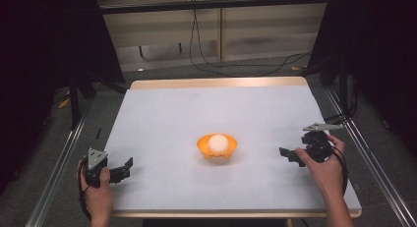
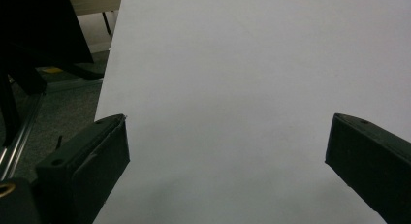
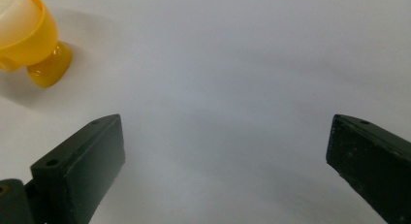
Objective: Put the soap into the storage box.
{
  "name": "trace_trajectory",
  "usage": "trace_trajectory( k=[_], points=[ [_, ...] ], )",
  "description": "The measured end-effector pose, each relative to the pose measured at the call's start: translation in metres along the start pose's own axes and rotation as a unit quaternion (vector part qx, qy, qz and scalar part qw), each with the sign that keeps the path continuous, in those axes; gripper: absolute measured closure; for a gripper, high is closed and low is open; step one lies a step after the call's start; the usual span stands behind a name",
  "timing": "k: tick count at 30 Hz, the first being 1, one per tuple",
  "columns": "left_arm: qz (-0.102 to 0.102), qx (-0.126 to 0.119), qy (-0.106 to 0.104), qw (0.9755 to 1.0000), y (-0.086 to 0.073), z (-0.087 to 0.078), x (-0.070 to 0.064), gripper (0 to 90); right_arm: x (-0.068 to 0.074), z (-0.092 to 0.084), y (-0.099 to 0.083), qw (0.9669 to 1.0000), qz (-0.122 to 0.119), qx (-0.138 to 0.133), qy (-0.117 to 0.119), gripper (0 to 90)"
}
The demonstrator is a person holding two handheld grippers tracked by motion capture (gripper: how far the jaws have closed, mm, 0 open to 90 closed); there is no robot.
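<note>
1. Resting mid-surface (image 1: 162,114), the orange bowl (image 1: 217,147) holds a white ball (image 1: 218,141).
2. I have my left claw (image 1: 123,169) well left of the bowl, jaws spread over bare white sheet, gripping nothing.
3. I have my right claw (image 1: 290,156) well right of the bowl, jaws spread, empty, pointing toward it.

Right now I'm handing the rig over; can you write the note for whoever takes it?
Left gripper: open, empty, at the near left edge of the table.
Right gripper: open, empty, at the right side, jaws pointing toward the bowl.
Bowl: orange, mid-table, upright on small feet, with a white ball inside.
Done: nothing gripped yet.
Left: probably reach for the bowl or ball; the right gripper looks closer.
</note>
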State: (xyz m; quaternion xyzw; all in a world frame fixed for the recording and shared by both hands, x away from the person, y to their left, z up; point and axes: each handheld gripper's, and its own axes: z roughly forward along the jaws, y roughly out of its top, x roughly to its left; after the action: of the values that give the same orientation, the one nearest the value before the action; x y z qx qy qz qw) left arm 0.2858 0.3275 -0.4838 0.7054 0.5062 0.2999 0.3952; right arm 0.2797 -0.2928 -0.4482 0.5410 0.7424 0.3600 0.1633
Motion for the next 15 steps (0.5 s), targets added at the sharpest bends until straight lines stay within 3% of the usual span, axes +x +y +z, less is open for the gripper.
trace_trajectory(
  k=[9, 15],
  points=[
    [0.001, 0.002, 0.001, 1.0, 0.0, 0.0, 0.0, 1.9, -0.016, -0.003, -0.02, 0.9999, 0.012, 0.001, -0.009, 0.2],
    [-0.004, 0.0, -0.004, 1.0, 0.0, 0.0, 0.002, 2.2, -0.026, -0.011, -0.027, 0.9996, 0.018, -0.014, -0.017, 0.2]
  ],
)
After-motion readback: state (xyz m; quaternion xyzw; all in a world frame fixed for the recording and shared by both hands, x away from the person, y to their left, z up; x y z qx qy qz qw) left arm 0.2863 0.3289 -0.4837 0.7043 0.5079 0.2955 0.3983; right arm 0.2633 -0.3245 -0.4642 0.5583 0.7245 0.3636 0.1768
